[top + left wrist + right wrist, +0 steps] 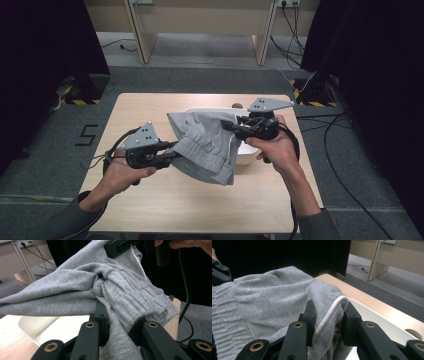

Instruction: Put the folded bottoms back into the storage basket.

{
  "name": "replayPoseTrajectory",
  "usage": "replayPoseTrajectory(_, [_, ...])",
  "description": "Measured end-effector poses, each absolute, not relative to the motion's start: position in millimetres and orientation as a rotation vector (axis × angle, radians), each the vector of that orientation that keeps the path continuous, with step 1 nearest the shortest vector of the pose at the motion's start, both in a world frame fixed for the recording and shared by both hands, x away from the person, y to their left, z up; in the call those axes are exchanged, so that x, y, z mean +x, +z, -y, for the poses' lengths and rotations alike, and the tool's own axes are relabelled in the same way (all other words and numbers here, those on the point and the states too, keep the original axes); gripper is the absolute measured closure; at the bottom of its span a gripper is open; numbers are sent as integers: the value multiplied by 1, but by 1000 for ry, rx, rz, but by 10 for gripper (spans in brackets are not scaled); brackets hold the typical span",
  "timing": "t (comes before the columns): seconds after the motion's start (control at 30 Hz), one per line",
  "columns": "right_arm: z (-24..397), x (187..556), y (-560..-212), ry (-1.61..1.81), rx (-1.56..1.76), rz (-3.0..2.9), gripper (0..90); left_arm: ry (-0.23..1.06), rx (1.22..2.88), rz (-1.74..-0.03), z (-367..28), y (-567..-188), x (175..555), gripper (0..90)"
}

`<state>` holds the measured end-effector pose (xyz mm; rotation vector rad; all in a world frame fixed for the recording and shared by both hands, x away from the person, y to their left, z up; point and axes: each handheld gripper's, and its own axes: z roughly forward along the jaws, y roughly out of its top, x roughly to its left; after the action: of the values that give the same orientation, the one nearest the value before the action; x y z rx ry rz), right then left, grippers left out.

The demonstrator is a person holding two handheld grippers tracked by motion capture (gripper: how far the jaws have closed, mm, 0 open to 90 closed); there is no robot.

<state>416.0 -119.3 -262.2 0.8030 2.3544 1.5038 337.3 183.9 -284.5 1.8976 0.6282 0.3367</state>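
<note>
The grey knitted garment (207, 145) hangs above the light wooden counter (150, 200), just in front of the white shallow tray (247, 152) that rests on the counter. Left of the tray, the left hand-held gripper (172, 150) clamps the garment's ribbed edge; over the tray, the right hand-held gripper (227, 126) clamps its corded edge

This looks like a lab or test room set up for recording, not a home. A small bare wooden table (150, 200) stands alone on grey carpet (45, 150), with black curtains (45, 45) hung on both sides, yellow-and-black hazard tape (75, 101) on the floor at the curtain feet, and a number five (86, 135) marked on the carpet beside the table. Loose cables (345, 150) run across the floor to a wall socket (287, 3), and plain wooden furniture (200, 25) stands along the back wall.
</note>
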Motion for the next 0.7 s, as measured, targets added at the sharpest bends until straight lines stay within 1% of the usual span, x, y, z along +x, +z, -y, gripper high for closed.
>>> replayPoseTrajectory(0.3, [121, 434, -259, 1458, 846, -2364, 706, 328, 1895, -649, -174, -284, 357, 744])
replayPoseTrajectory(0.4, [122, 449, -259, 1426, 866, -2368, 706, 324, 1899, -665, -168, -285, 367, 744])
replayPoseTrajectory(0.7, [126, 478, -272, 1369, 909, -2395, 706, 295, 1909, -728, -157, -299, 398, 744])
